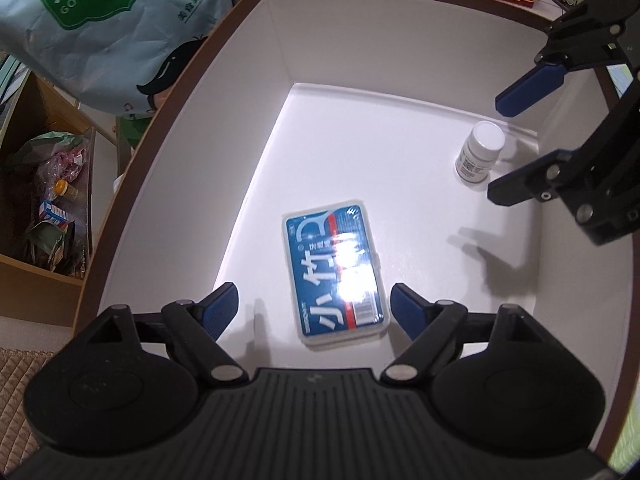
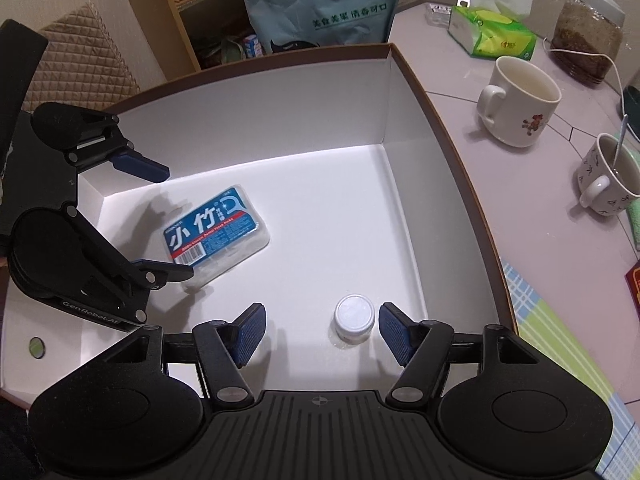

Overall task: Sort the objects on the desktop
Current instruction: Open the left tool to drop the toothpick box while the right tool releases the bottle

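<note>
Your left tool (image 1: 314, 308) hangs inside the white box (image 1: 280, 40), its blue-padded fingers spread wide and gripping nothing. The floss-pick case (image 1: 336, 268), a flat clear case with a blue label, lies flat on the box floor between those fingers, its near end level with the fingertips and touching neither pad. In your right wrist view the same case (image 2: 216, 234) lies at a slant, with the lower finger of the left tool (image 2: 166, 224) crossing over its near corner; whether that finger touches the case cannot be told.

Your right tool (image 2: 322, 326) is also released, jaws wide apart. The small white bottle (image 2: 354, 318) stands upright on the box floor between its fingers, much closer to the right pad than to the left one, just beside it, with a thin gap visible. From the left wrist view, the bottle (image 1: 480, 152) stands near the box's far right corner, between the two fingers of the right tool (image 1: 496, 148), well apart from the case.

Outside the box, on the table (image 2: 460, 92), stand a cream mug (image 2: 520, 100), a patterned cup (image 2: 608, 176) with a spoon in it, a green tissue pack (image 2: 496, 34) and a jar (image 2: 584, 36). A pale blue bag (image 2: 320, 4) with a green label stands behind the far wall of the box.
</note>
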`<state>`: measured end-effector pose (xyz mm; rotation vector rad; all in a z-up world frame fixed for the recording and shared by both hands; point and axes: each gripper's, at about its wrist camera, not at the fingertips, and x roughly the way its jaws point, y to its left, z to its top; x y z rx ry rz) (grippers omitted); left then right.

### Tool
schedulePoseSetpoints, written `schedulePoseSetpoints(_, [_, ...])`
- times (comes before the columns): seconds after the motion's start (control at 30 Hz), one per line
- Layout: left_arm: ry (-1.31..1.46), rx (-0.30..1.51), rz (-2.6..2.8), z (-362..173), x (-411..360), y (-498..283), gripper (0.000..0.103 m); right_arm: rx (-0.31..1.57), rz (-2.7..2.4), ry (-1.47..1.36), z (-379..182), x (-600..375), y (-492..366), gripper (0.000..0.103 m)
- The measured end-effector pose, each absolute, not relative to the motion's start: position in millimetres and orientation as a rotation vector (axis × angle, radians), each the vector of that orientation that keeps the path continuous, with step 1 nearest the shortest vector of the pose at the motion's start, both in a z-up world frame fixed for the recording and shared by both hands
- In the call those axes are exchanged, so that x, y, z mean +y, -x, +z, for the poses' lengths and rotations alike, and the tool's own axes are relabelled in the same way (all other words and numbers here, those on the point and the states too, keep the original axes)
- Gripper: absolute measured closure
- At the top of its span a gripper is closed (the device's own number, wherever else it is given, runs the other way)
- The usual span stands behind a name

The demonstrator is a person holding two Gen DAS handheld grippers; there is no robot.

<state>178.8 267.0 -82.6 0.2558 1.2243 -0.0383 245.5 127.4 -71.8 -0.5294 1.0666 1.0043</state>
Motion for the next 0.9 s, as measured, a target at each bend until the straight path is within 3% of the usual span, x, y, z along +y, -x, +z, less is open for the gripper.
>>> schedulePoseSetpoints(0.9, [-0.312,1.11,-0.035,-15,240,-130,0.021,0.933,0.971,0.454,-13,98,-181,0.037])
